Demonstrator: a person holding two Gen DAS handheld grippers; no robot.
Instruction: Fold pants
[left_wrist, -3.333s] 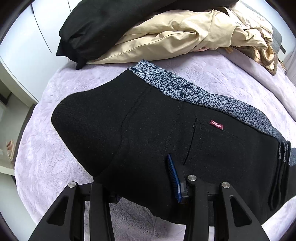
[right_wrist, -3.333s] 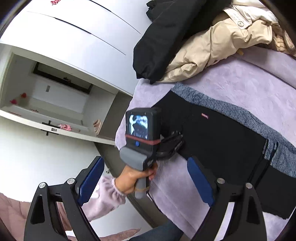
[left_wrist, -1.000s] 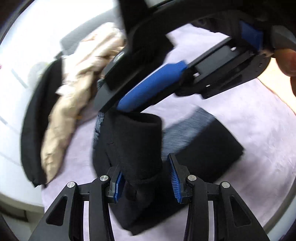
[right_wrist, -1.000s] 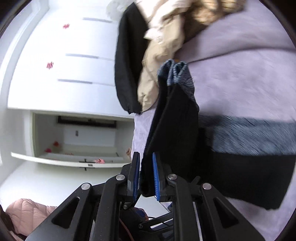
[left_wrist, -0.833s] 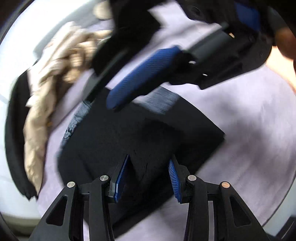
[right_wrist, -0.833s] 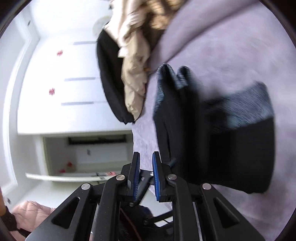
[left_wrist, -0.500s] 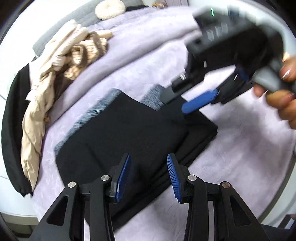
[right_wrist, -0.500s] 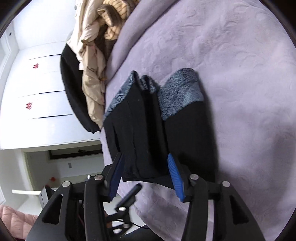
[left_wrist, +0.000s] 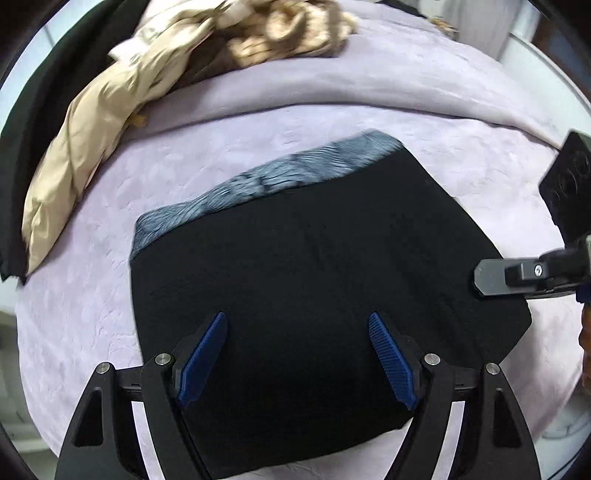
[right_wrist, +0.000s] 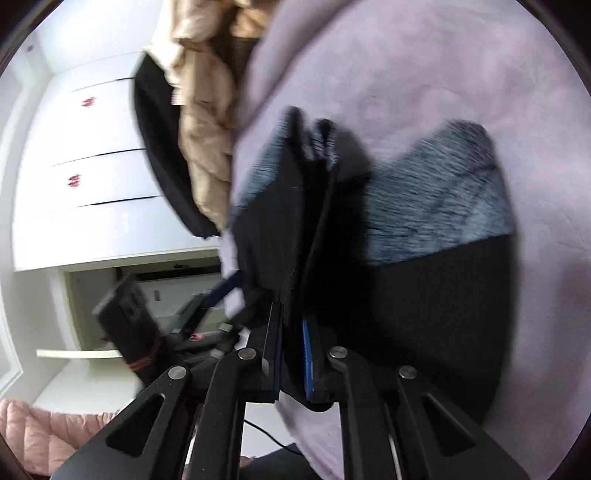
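The right gripper (right_wrist: 291, 354), spread half a second ago, now seems clamped on the pants' (right_wrist: 273, 221) folded edge.

The pants (left_wrist: 325, 280) are black with a waistband (left_wrist: 266, 184) in mottled blue-grey, marked with darker streaks. They lie on a pale lilac bedspread (left_wrist: 92, 266) with a faint embossed leaf pattern. Behind them are a beige jacket (left_wrist: 85, 125), a tan-and-cream knitted garment (left_wrist: 288, 33) and a black coat (left_wrist: 33, 92). Both the left gripper (left_wrist: 297, 358) and the right gripper (right_wrist: 291, 354) are black with ribbed blue pads. The wardrobe doors (right_wrist: 92, 155) are white with small red marks
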